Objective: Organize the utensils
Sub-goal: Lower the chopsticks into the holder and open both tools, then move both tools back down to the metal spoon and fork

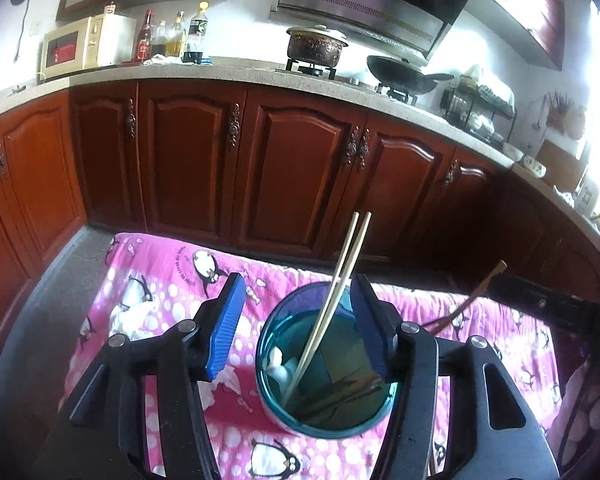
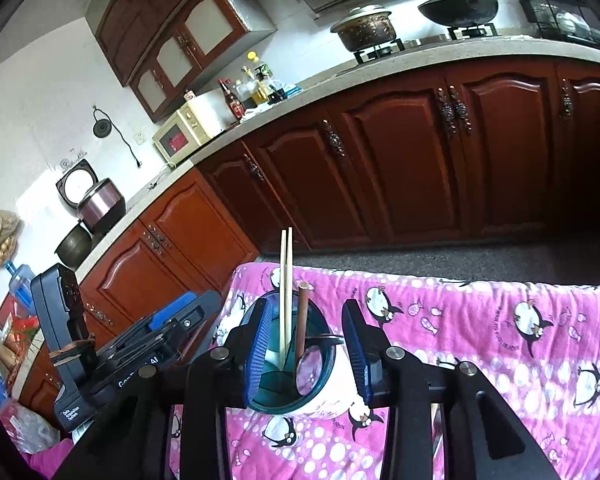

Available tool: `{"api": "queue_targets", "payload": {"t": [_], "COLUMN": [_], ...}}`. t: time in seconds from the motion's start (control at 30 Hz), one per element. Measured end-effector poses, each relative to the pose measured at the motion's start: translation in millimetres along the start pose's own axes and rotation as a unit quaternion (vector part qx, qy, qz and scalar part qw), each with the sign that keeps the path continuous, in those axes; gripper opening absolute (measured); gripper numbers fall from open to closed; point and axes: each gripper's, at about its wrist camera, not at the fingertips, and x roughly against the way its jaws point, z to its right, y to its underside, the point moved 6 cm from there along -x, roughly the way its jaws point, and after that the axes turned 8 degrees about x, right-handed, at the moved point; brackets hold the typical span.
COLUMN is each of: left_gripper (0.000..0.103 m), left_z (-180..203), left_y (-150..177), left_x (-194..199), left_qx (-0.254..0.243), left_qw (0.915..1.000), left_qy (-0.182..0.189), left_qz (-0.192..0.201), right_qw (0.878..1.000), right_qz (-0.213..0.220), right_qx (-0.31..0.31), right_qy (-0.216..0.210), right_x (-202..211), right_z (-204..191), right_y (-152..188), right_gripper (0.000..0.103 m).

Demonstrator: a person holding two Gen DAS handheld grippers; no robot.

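Two chopsticks (image 1: 332, 304) in one cup (image 1: 276, 396); left gripper (image 1: 300, 320), right gripper (image 2: 306, 344) released.

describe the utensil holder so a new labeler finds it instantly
Find the pink penguin-print cloth over the table in front of the red-brown cabinets. On it stands a round teal cup, open at the top. It alone holds the pale chopsticks standing upright.
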Motion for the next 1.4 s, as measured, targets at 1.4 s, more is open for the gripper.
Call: {"api": "queue_targets", "payload": {"t": [1.4], "left_gripper": [0.067], "left_z": [94.1], "left_y": [112.0], "left_x": [33.3], "left_qx": [-0.083], "left_qw": [0.9903], "left_qy": [-0.005], "left_qz": [-0.111], "right_qw": [0.992], "right_qz": [-0.064], "right_qx": [-0.026], "right_qy": [0.109], "right_x": [86.5], "right_z": [62.4], "right_y": [120.4], "right_gripper": [0.042]}}
